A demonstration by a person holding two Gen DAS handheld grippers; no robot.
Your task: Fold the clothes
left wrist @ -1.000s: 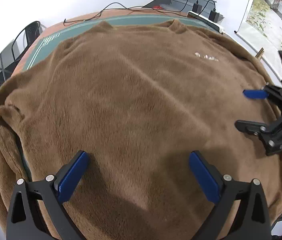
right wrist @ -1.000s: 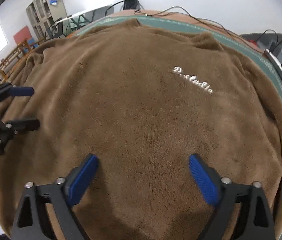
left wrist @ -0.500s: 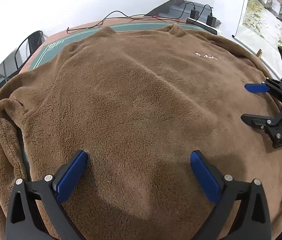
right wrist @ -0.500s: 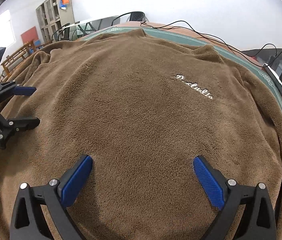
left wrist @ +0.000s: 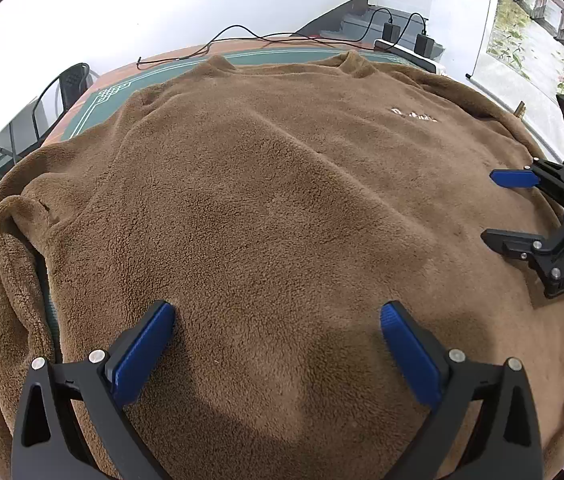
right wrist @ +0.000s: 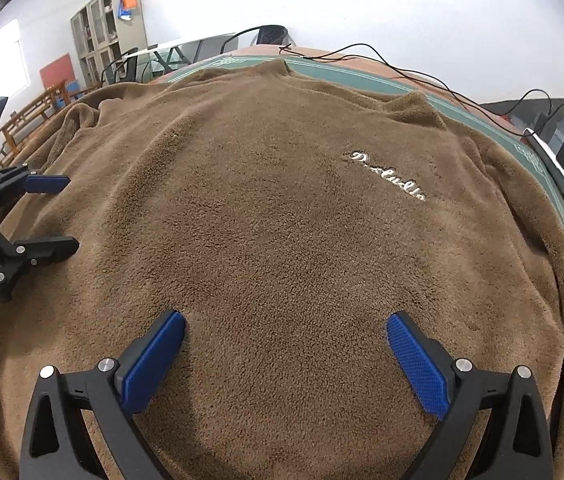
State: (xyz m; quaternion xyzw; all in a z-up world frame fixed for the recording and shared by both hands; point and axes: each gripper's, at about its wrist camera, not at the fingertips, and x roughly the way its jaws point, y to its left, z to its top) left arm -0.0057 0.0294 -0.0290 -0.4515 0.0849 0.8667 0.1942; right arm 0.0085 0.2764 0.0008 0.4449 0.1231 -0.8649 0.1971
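Your brown sweater point(left wrist: 282, 216) lies spread flat on the green table point(left wrist: 129, 88), unfolded. Your left gripper point(left wrist: 277, 332) and right gripper point(right wrist: 286, 340) hover spread wide, holding nothing. Next, probably pinch the near hem.

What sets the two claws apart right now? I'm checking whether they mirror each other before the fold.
The left claw sits over plain fleece on the brown sweater; the right claw points toward the white embroidered script. The left claw is nearer the folded sleeve; the right claw is nearer the power strip. Both are open, holding nothing.
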